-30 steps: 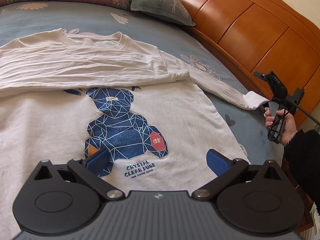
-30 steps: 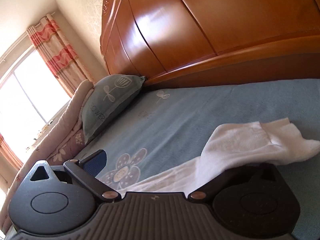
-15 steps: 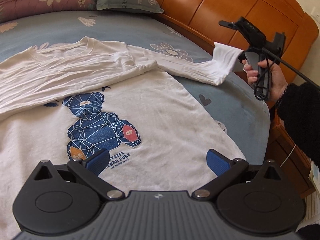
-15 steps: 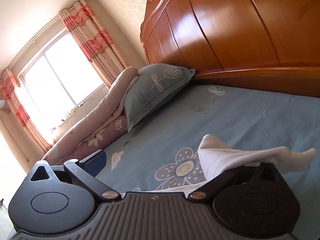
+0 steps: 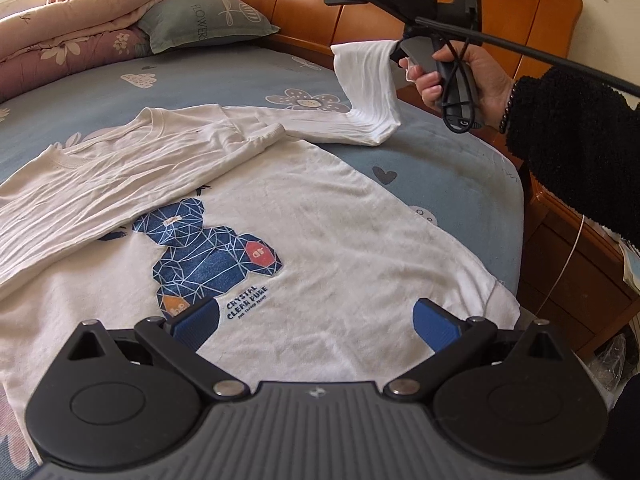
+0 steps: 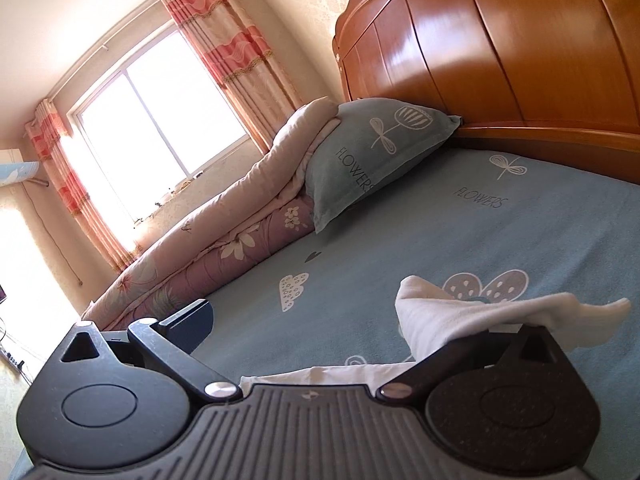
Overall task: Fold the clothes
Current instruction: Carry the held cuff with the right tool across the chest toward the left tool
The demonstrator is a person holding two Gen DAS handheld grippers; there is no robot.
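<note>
On the bed [image 5: 248, 76], left jaws gape; right jaws' state unclear, sleeve [image 5: 368, 80] draped.

The left side of the white shirt [image 5: 320, 220] is cut off by the left edge of the left wrist picture, and its bottom hem is hidden behind the left gripper [image 5: 316, 322]. Part of the blue bear print [image 5: 212, 256] is covered by a folded sleeve [image 5: 100, 208].

In the right wrist picture, one finger of the right gripper [image 6: 352, 332] is hidden under the lifted sleeve cuff [image 6: 500, 320], so how the jaws stand cannot be told. In the left wrist picture, the cuff end is hidden behind the hand [image 5: 460, 72].

The smallest words under the bear are too small to be read. The window [image 6: 160, 120] is washed out by bright light.
</note>
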